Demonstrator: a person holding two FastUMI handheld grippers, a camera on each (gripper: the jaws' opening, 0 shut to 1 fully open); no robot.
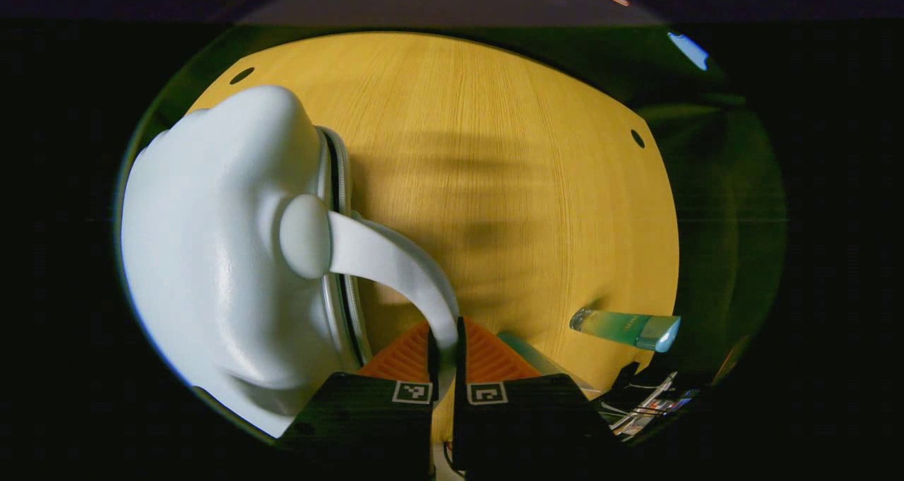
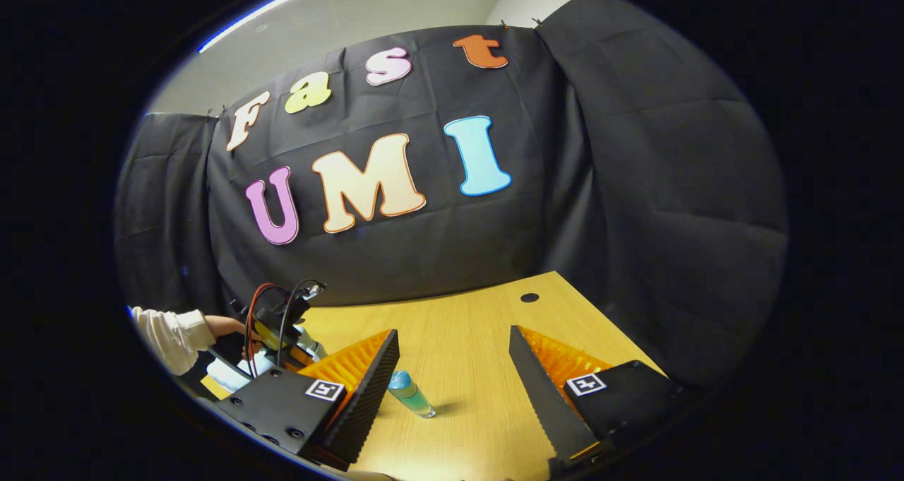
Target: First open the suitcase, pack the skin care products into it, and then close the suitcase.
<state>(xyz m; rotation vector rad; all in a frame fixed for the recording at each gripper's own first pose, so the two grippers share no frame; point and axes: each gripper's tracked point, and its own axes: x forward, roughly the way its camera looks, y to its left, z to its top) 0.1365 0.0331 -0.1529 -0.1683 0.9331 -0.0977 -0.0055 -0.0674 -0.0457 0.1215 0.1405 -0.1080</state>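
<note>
In the left gripper view, the left gripper [image 1: 445,340] pinches the curved white handle [image 1: 395,258] of the smooth, round white suitcase [image 1: 212,255] on the yellow wooden table [image 1: 508,170]. A green bottle [image 1: 625,327] lies flat nearby, its long side running across, cap to the right.

In the right gripper view, the right gripper [image 2: 452,375] is spread wide above the table [image 2: 466,340]. The bottle [image 2: 411,393] lies between its ridged orange fingers [image 2: 353,371].

Probably a recording booth: black cloth wall [image 2: 635,184], bare wooden table [image 2: 466,340].
</note>
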